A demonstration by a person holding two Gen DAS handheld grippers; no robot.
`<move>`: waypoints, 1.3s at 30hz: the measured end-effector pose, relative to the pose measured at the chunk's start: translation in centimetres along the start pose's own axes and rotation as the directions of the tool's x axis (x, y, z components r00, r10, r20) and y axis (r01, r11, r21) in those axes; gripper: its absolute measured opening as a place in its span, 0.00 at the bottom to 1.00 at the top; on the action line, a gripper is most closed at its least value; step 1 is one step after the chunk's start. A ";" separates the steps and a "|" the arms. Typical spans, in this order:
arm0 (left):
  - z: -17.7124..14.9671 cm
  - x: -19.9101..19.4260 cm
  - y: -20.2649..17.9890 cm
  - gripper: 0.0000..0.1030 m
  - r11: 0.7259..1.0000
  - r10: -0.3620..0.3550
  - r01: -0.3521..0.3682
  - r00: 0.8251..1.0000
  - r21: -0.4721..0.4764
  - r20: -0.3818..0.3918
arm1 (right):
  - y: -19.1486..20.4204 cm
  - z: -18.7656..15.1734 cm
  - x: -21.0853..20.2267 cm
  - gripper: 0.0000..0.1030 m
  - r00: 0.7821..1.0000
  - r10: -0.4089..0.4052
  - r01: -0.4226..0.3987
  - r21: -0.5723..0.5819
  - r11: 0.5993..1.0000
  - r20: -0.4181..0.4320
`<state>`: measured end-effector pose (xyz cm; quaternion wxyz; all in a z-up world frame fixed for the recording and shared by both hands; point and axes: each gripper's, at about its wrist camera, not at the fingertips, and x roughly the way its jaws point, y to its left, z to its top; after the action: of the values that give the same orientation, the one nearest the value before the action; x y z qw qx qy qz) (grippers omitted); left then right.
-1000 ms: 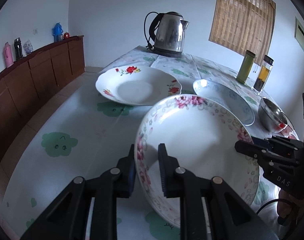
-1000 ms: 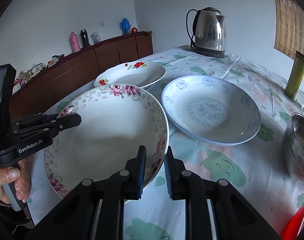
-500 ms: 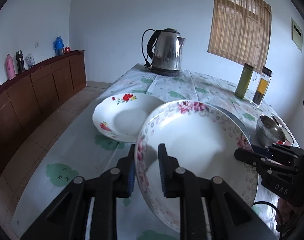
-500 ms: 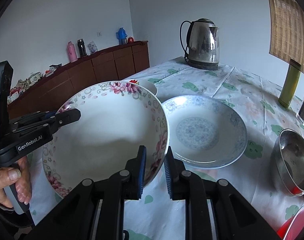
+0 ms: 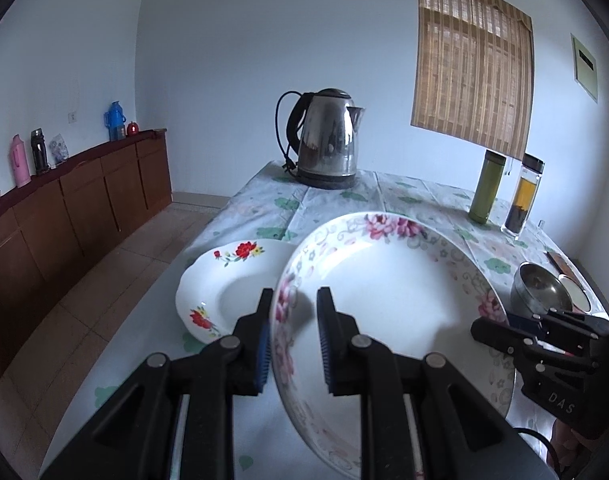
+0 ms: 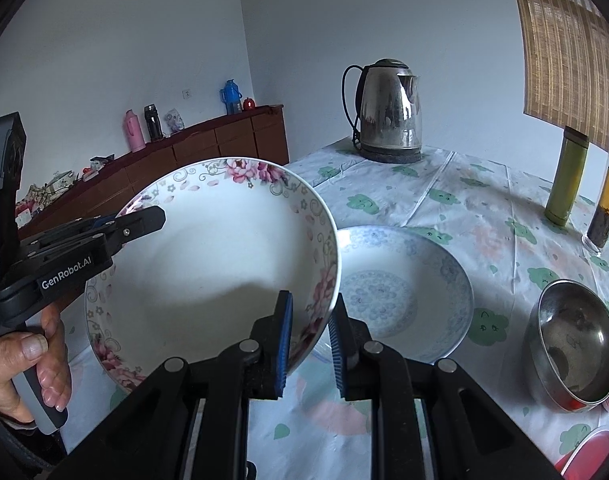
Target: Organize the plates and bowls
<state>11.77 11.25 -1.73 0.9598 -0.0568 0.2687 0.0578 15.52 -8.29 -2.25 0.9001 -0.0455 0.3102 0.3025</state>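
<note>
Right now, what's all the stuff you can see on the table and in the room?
pink-flowered plate: 1, white, held up between both grippers
red-flowered plate: 1, white, on table, left
blue-patterned plate: 1, pale blue, on table
steel bowl: 1, silver, right
kettle: 1, silver, far end
green flask: 1, right
tea bottle: 1, clear, beside flask
sideboard: 1, brown, by left wall
left gripper: shut on plate rim
right gripper: shut on opposite rim

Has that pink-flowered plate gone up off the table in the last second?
Yes. The pink-flowered plate, clamped by the left gripper and right gripper, has risen: its rim now overlaps the brown sideboard and hangs above the blue-patterned plate.
</note>
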 end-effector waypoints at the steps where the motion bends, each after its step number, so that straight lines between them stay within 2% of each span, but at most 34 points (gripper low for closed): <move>1: 0.2 0.1 -0.1 0.17 1.000 -0.001 0.001 1.000 0.002 0.001 | -0.1 0.1 0.0 0.19 1.000 -0.003 0.003 0.003 1.000 0.003; 27: 2.7 2.4 -3.8 0.17 0.998 -0.050 0.048 0.998 0.046 0.048 | -4.0 0.8 -0.2 0.19 0.995 -0.082 0.077 0.088 0.993 0.057; 39: 3.7 4.5 -5.4 0.17 0.995 -0.078 0.075 0.996 0.061 0.042 | -5.6 0.9 0.2 0.19 0.991 -0.121 0.114 0.125 0.986 0.055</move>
<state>18.23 6.76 -0.46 0.9682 -0.0374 0.2468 0.0143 19.35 -12.53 -2.27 0.9268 0.0005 0.2963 0.2308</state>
